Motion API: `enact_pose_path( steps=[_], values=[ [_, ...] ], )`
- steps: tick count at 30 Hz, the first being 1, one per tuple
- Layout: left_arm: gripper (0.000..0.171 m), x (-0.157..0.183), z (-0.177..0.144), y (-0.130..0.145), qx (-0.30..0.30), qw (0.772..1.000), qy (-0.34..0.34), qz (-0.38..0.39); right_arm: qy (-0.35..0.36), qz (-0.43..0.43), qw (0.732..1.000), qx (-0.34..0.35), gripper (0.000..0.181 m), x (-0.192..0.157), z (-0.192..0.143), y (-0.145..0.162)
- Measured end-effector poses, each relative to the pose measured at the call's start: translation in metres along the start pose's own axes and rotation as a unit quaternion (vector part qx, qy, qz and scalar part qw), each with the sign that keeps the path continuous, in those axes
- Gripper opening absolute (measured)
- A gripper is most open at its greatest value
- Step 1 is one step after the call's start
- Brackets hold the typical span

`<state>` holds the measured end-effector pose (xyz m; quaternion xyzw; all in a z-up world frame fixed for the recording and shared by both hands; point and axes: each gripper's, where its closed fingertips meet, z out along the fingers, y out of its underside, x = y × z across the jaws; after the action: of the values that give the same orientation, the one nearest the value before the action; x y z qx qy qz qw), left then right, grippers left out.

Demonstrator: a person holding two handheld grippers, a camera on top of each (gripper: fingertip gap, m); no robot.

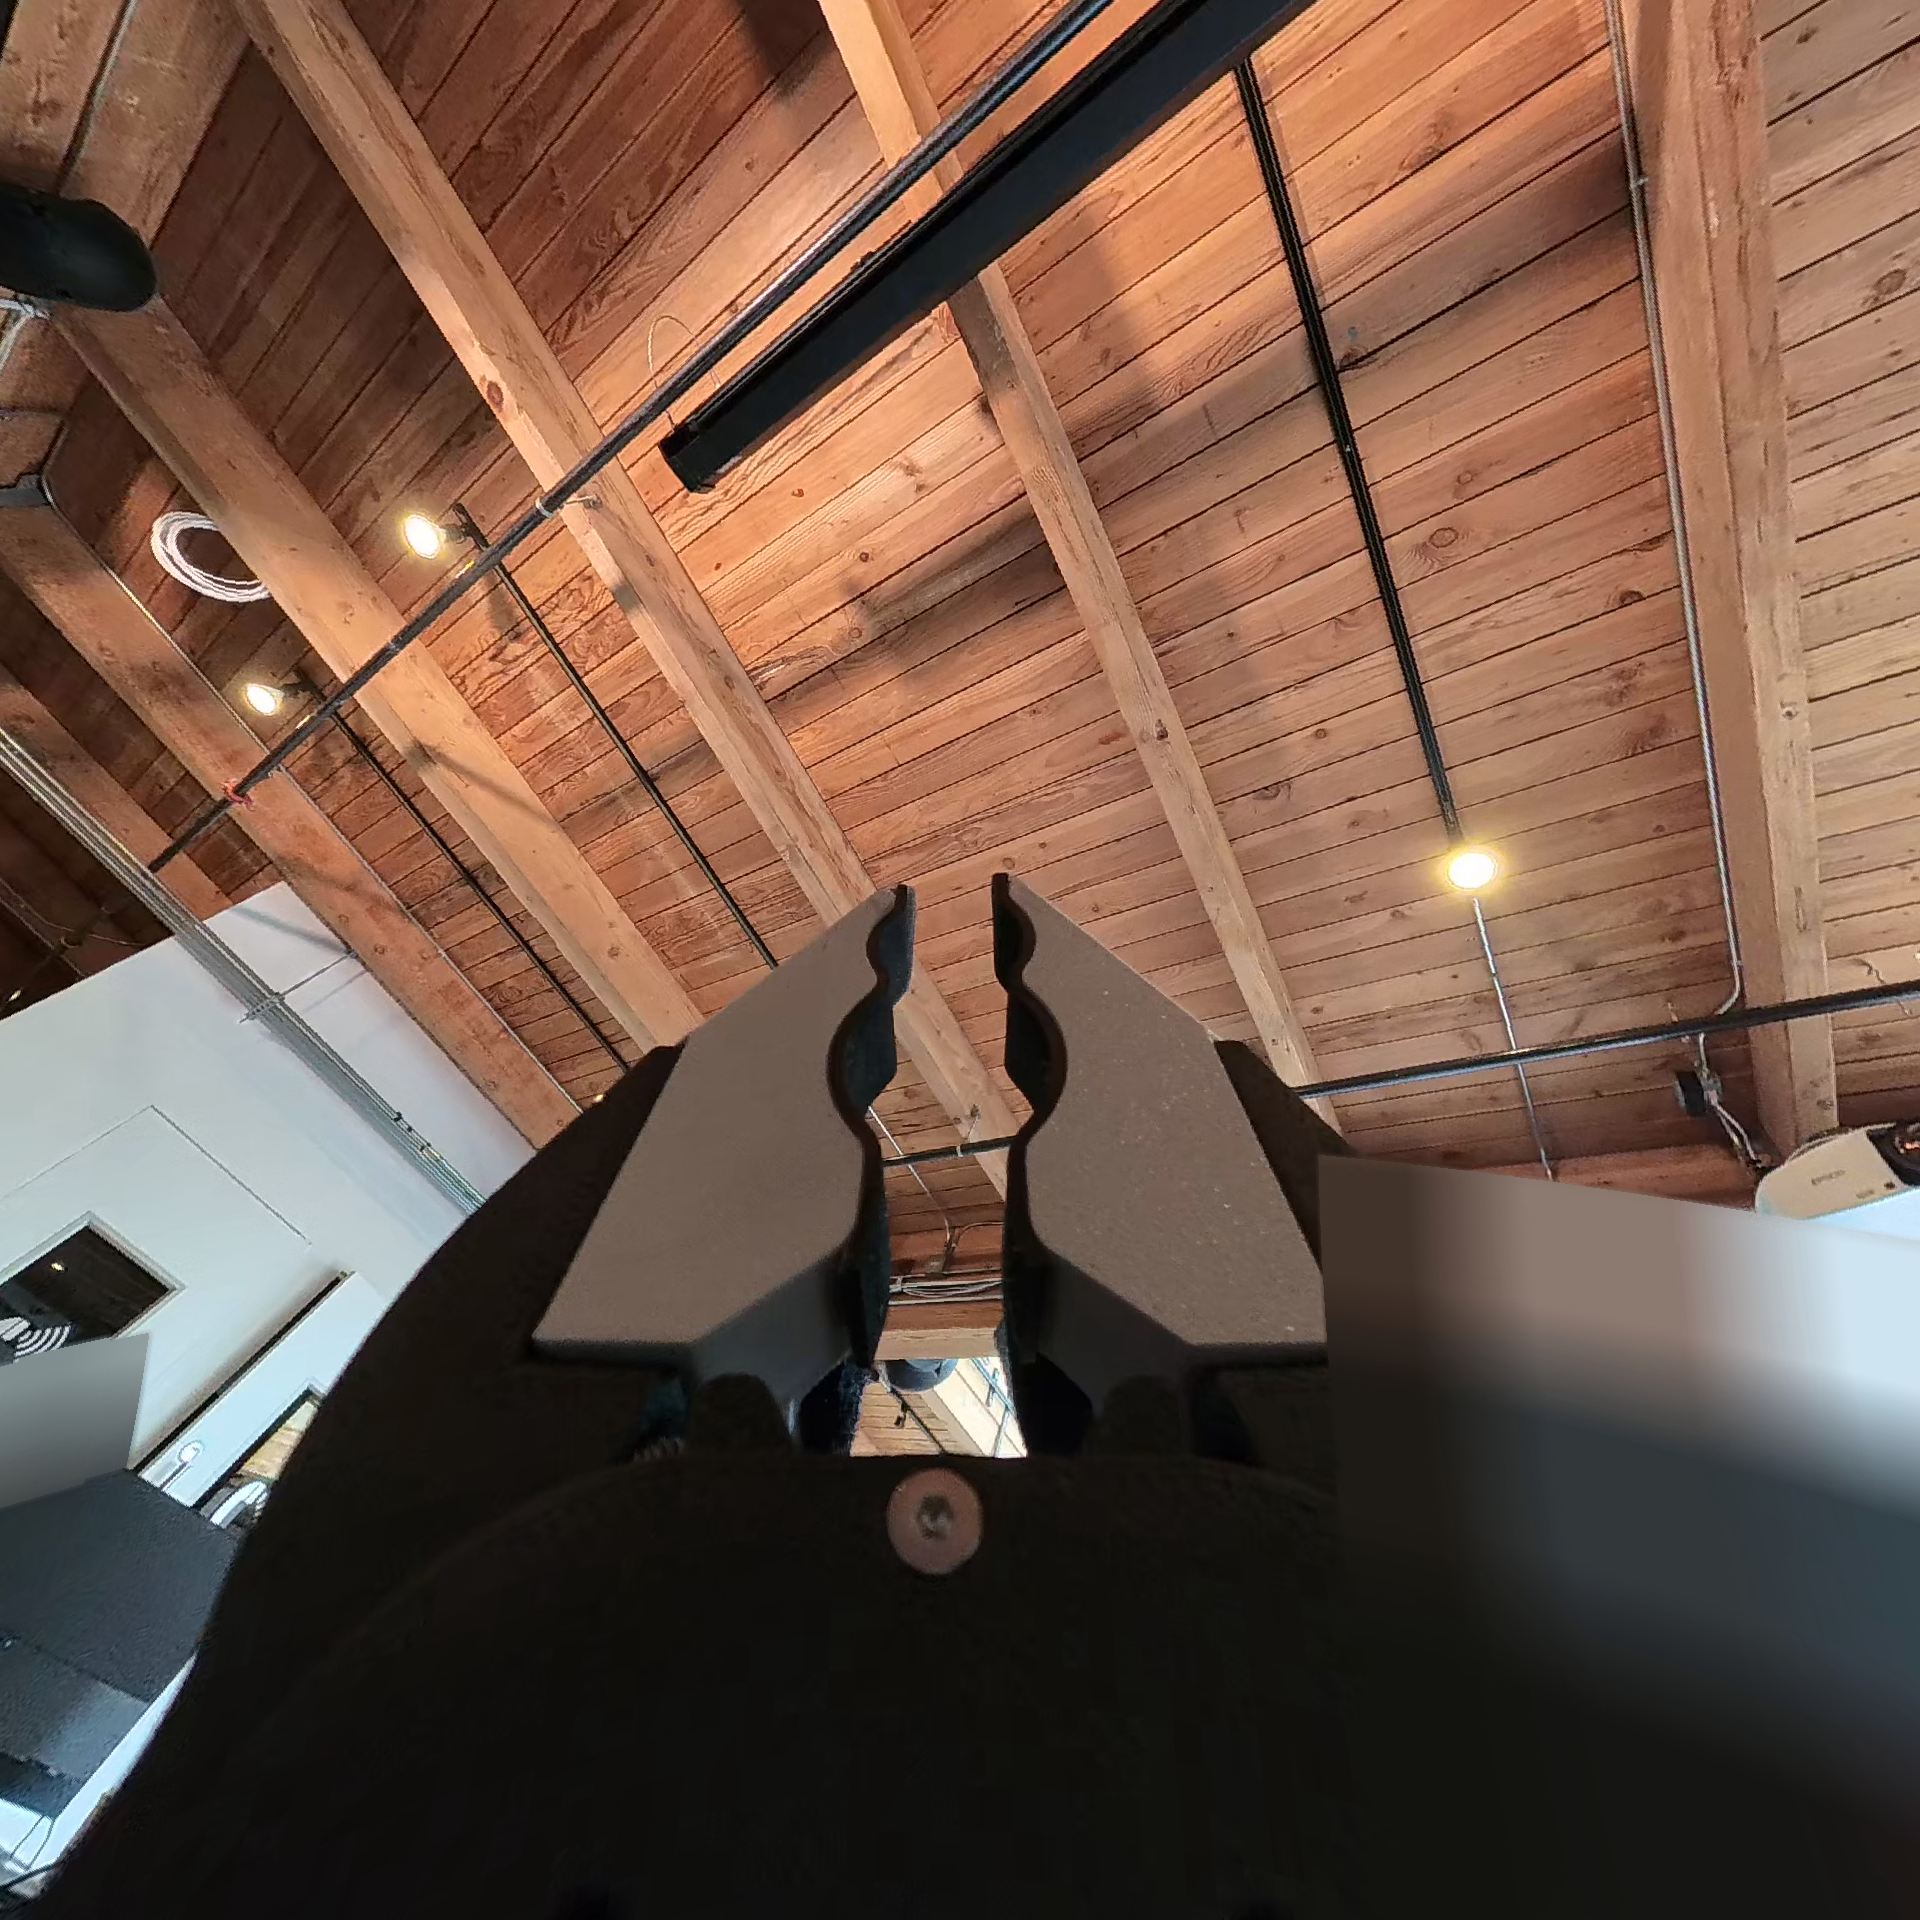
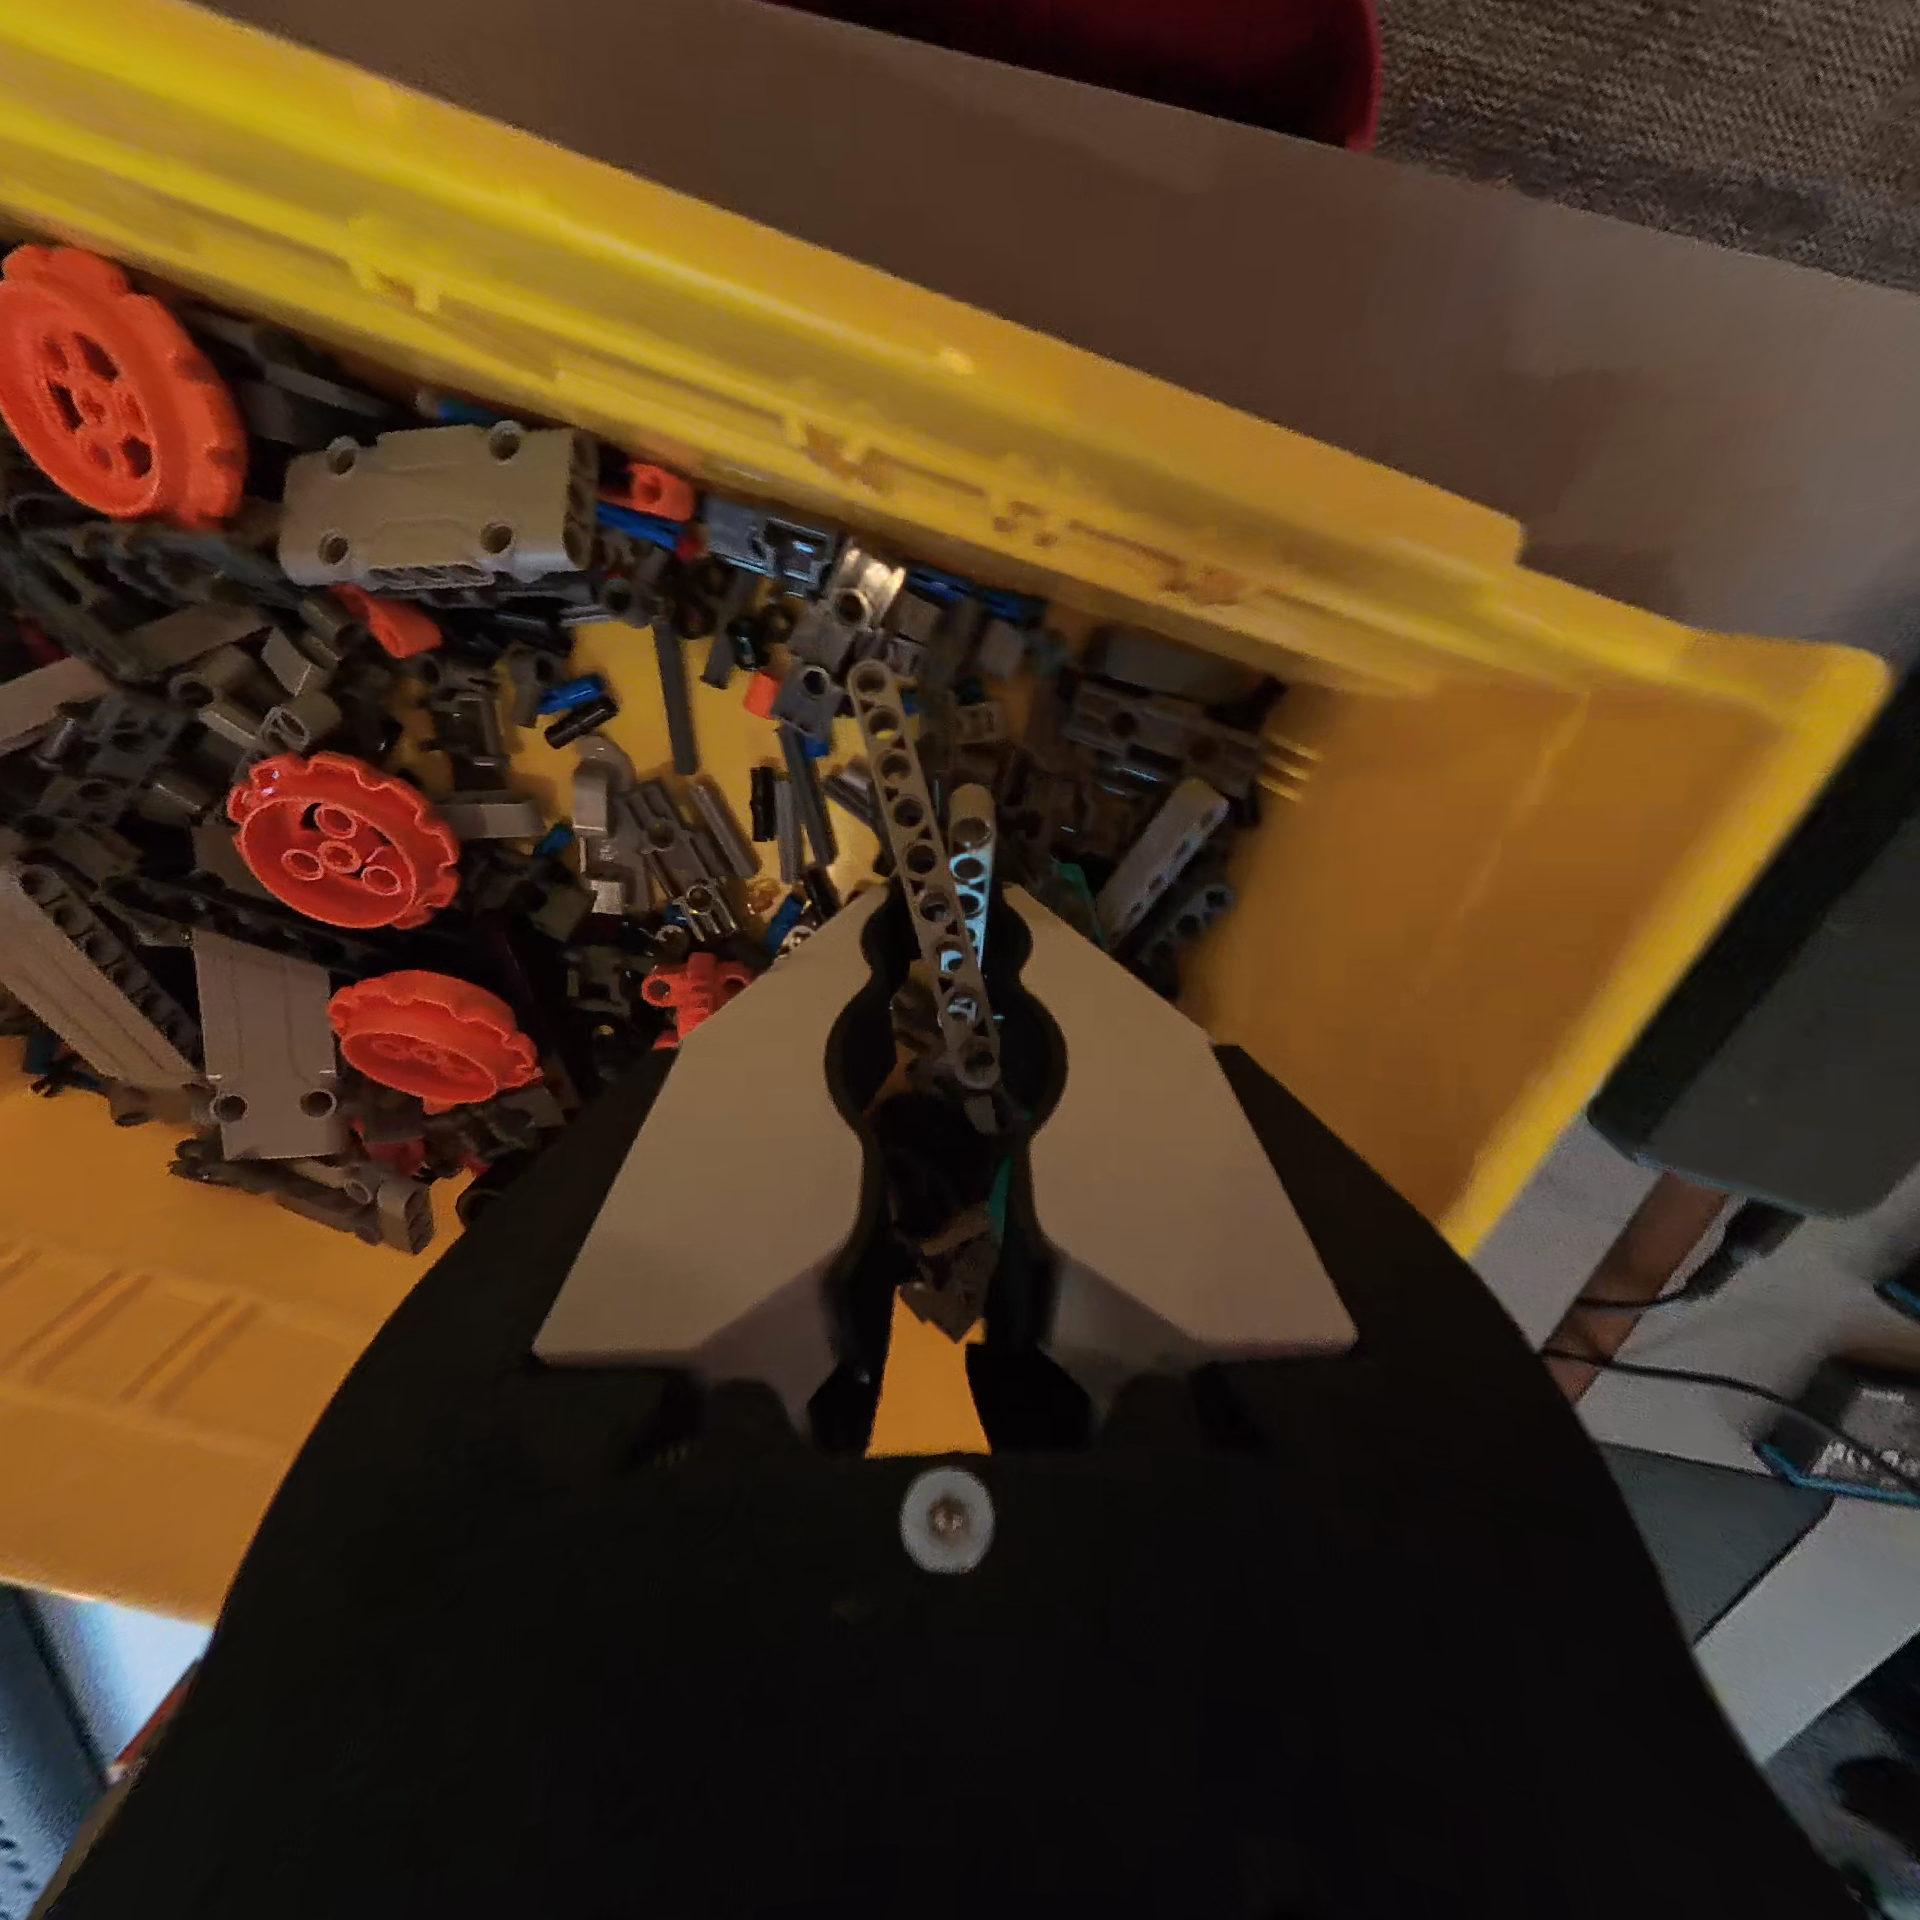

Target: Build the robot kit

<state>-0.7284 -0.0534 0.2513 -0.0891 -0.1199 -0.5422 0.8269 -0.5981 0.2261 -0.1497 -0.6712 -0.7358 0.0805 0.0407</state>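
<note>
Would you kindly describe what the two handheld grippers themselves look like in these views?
Both look alike. The left gripper and right gripper each have a matte black, rounded body with a single silver screw at its centre. Two grey, wedge-shaped fingers taper toward the tips, their inner edges black and scalloped. No cables, markings or sleeves are visible.

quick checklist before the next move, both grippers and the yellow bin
1. Left gripper holds nothing: ok, a narrow gap between its jaws, only the wooden ceiling beyond.
2. Left gripper aimed at the work area: not ok, it points upward.
3. Right gripper over the yellow bin: ok.
4. Right gripper's grip on the long grey holed beam: cannot tell; the beam passes between the fingertips, but clamping is unclear.
5. Beam free of other parts: cannot tell; a light grey beam lies right beside it.
6. Picture sharp enough to judge: not ok, the right wrist view is motion-blurred.
</note>
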Motion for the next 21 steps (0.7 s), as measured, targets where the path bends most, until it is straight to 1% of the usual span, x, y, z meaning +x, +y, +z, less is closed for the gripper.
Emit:
enact_pose_path(
  steps=[5,9,11,16,19,21],
  values=[
    [0.012,0.000,0.000,0.000,0.000,1.000,0.000,0.000,-0.010,0.047,0.999,-0.005,0.012,0.006,-0.009,0.008],
    [0.012,0.000,0.000,0.000,-0.001,1.000,0.000,0.000,0.009,0.069,0.998,-0.008,0.013,0.015,-0.012,0.015],
    [0.012,0.000,0.000,0.001,0.000,1.000,0.000,0.000,0.028,0.061,0.998,-0.004,0.018,0.019,-0.014,0.015],
    [0.012,0.000,0.000,0.002,-0.002,1.000,0.000,0.000,0.061,0.039,0.997,0.023,0.019,0.018,-0.023,0.003],
    [0.012,0.000,0.001,0.002,-0.002,1.000,0.000,0.000,0.045,-0.009,0.998,0.039,0.031,0.001,-0.019,-0.009],
    [0.012,0.000,0.001,0.002,-0.002,1.000,0.000,0.001,0.056,-0.052,0.997,0.032,0.038,-0.005,-0.012,-0.011]
  ],
)
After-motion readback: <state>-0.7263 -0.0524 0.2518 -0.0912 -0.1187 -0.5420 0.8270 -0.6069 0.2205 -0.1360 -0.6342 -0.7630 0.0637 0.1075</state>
